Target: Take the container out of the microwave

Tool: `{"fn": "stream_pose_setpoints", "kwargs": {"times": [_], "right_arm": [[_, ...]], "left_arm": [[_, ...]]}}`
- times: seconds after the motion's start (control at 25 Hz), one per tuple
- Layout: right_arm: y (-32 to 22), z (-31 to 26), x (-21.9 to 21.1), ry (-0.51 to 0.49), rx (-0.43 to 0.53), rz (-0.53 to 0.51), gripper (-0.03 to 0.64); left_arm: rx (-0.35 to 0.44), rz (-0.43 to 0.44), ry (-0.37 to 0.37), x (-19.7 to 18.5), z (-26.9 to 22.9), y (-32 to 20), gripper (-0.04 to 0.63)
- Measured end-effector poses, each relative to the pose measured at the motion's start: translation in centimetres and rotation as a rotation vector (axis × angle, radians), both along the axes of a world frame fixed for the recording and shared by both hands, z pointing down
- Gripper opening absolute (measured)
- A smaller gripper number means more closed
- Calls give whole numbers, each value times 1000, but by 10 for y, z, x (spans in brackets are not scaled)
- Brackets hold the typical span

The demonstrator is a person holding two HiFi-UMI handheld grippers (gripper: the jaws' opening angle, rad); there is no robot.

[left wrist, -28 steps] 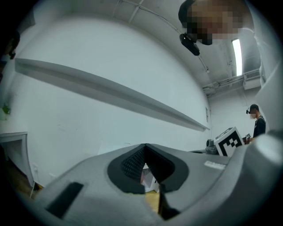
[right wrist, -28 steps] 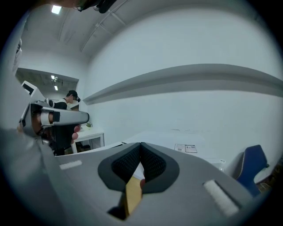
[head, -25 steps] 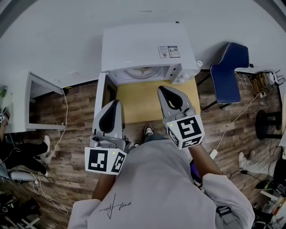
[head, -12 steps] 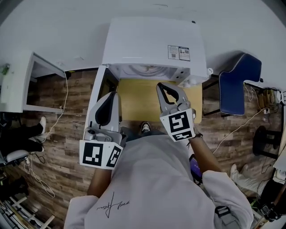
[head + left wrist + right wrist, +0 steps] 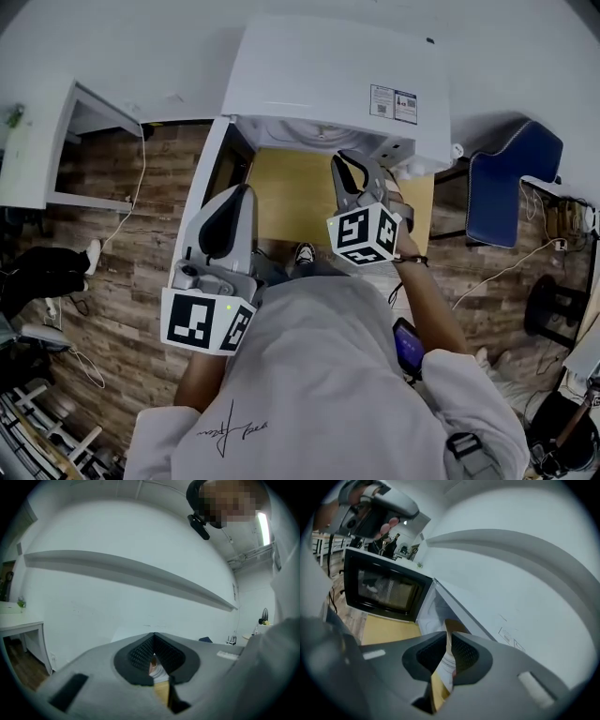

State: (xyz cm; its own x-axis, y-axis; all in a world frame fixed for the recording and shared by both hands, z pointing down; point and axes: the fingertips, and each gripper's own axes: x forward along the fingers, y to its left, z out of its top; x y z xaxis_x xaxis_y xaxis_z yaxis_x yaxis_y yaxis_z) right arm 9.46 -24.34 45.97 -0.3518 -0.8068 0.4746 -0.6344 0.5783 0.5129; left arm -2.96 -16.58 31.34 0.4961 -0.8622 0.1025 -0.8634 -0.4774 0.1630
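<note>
A white microwave (image 5: 328, 75) stands on a yellow table (image 5: 286, 202) with its door (image 5: 211, 183) swung open to the left. My right gripper (image 5: 352, 161) points at the open cavity, close to its front. Its jaws are opening, a narrow slit showing between them and nothing pressed by the pads. Through that slit in the right gripper view (image 5: 447, 639), a brown and white container (image 5: 449, 663) shows inside the cavity. My left gripper (image 5: 240, 194) hangs shut and empty by the open door, its tips together in the left gripper view (image 5: 153, 637).
The dark-windowed door (image 5: 386, 590) stands to the left of the right gripper. A blue chair (image 5: 511, 183) is beside the table on the right. A white desk (image 5: 37, 159) is at the left. A cable (image 5: 139, 202) runs down to the wooden floor.
My right gripper has moved forward and down toward the microwave opening and rolled, its marker cube turning. The left gripper has barely shifted.
</note>
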Motion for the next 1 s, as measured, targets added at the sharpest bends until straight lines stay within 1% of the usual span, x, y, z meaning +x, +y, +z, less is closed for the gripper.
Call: {"fn": "stream_pose_setpoints", "kwargs": {"times": [0.08,0.4,0.48,0.56,0.68,0.8,0.88,1.0], "right_arm": [[-3,8,0,41,0,-11,48],[-32,42,-9,141,-34,-30,64],[-39,50,-11,166,-38,-27,72],[-44,58,-12,187,-43,-23,97],[-50,68,-14,216,-48,-13,97],[-60,79,-15,283,-35,-7,102],[-67,88,-14,330,-35,-1,118],[-75,98,-11,367,-49,18,130]], "left_arm": [[-4,10,-13,1,-1,6,0],[-29,16,-30,-3,4,9,0],[-31,12,-32,-4,5,10,-1],[-31,6,-32,-6,5,10,0],[-31,-5,-32,-11,5,11,-1],[-34,-19,-35,-18,5,13,-1],[-37,-25,-37,-22,5,14,-1],[-42,-33,-33,-27,6,17,0]]}}
